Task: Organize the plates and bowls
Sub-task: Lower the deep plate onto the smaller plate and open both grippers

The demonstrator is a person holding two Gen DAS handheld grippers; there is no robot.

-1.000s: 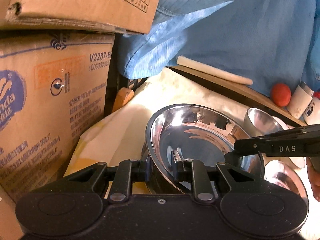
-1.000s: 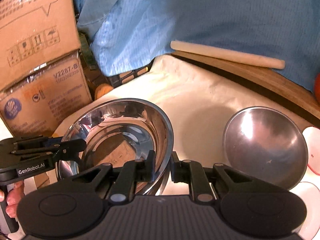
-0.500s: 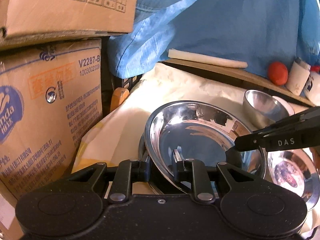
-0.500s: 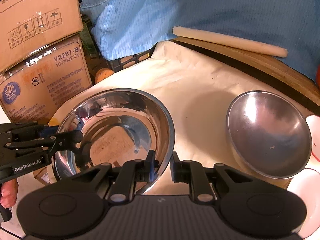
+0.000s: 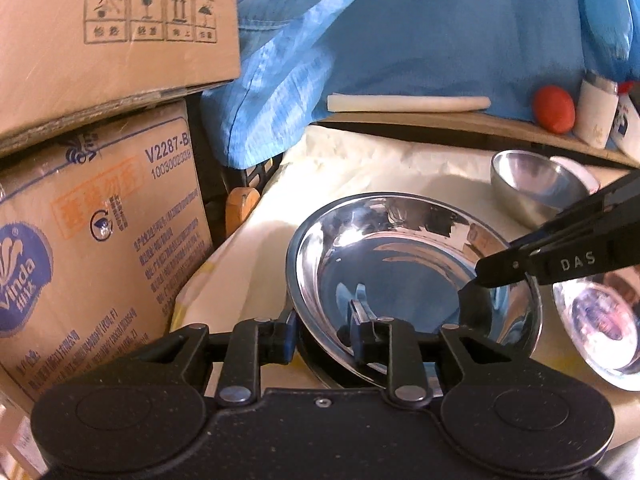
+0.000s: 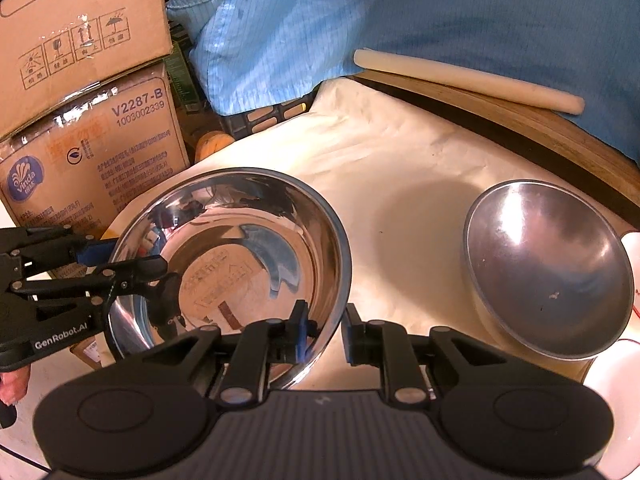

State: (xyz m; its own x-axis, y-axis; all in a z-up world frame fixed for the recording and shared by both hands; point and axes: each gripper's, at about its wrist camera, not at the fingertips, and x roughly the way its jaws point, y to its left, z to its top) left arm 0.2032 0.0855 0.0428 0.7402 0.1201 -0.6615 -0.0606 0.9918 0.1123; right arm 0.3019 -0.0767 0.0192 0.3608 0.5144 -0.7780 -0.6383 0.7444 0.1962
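— What is gripped by each claw?

— The rim of the large steel bowl [image 6: 228, 264] is clamped by the left gripper [image 5: 322, 334] on its near-left edge, one finger inside and one outside. The opposite rim is pinched the same way by the right gripper [image 6: 324, 332].

— On what is it set?

— A cream cloth [image 6: 400, 168] is spread beneath the large steel bowl; cardboard boxes [image 5: 100, 208] are stacked to its left and blue fabric [image 6: 400, 12] is hung behind it.

— How is the bowl described?

— Mirror-bright, round, shallow, slightly tilted. A duller smaller steel bowl [image 6: 548, 268] is seen to its right, well apart.
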